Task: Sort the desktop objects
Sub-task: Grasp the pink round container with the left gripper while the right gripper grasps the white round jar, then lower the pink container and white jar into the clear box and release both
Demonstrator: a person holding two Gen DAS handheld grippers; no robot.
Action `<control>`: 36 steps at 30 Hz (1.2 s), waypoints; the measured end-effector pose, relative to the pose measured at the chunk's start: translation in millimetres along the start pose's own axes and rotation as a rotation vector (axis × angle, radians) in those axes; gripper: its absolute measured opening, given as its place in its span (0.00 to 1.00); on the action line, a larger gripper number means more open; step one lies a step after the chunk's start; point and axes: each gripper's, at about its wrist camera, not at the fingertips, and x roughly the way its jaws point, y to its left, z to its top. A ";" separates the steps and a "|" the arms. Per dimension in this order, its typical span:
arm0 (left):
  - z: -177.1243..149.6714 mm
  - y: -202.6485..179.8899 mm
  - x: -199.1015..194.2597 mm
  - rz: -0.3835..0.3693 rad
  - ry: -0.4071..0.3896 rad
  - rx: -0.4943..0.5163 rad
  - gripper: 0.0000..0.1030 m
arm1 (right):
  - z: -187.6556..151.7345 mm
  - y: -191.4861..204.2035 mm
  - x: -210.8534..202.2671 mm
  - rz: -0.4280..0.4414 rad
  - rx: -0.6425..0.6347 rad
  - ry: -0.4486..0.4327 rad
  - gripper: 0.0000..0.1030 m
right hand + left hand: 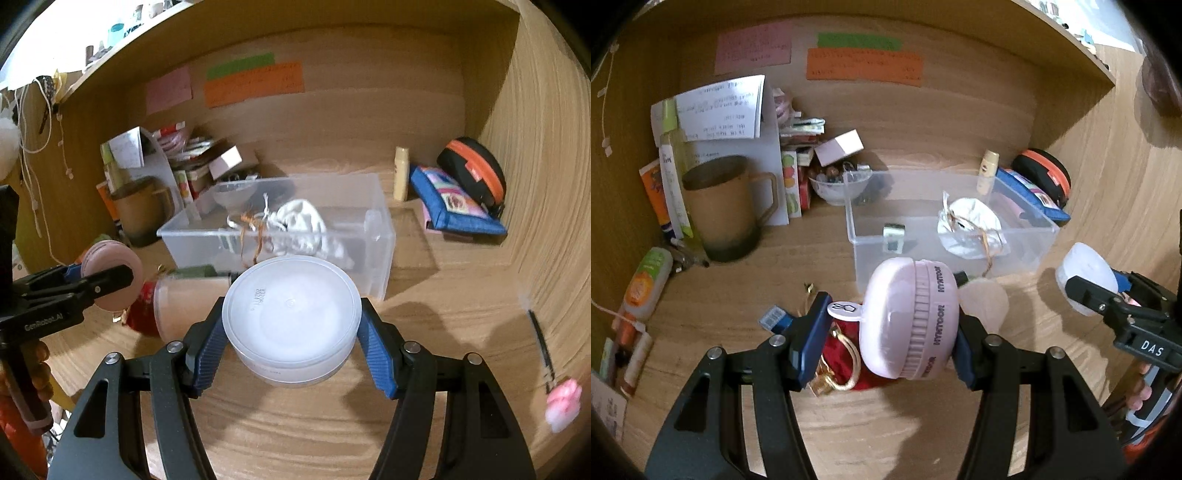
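My left gripper (888,341) is shut on a round pink case (910,326) with a white tag, held above the desk in front of a clear plastic bin (945,254). My right gripper (291,341) is shut on a round white translucent jar (291,317), held just before the same bin (373,266). The bin holds a white drawstring pouch (971,232) and a small metal clip (894,234). A red pouch with gold cord (846,358) lies under the left gripper. Each gripper shows in the other's view, the right (1086,291) and the left (107,280).
A brown mug (727,206), tubes, papers and boxes crowd the left back corner. A blue pouch (454,201), an orange-black case (476,173) and a small cream bottle (401,173) sit at the back right. A tipped frosted jar (192,306) lies beside the red pouch. A pink-tipped pen (554,391) lies at right.
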 end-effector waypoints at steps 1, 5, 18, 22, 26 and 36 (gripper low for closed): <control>3.7 1.3 0.1 -0.002 -0.002 -0.004 0.56 | 2.5 -0.8 -0.1 0.000 0.000 -0.003 0.61; 16.4 4.9 -1.2 0.004 -0.017 0.000 0.56 | 14.0 -5.0 -0.2 0.001 0.004 -0.018 0.61; 60.9 13.6 5.4 0.009 -0.058 0.008 0.57 | 49.3 -21.5 10.8 -0.005 0.014 -0.056 0.61; 74.8 14.7 10.4 0.004 -0.064 0.017 0.56 | 60.2 -25.3 19.8 -0.009 0.004 -0.058 0.61; 86.4 16.2 19.9 -0.010 -0.054 0.023 0.56 | 69.3 -29.5 33.2 -0.008 -0.001 -0.041 0.61; 112.1 20.6 57.3 -0.062 0.010 0.034 0.57 | 91.0 -44.0 66.4 -0.003 -0.011 0.014 0.61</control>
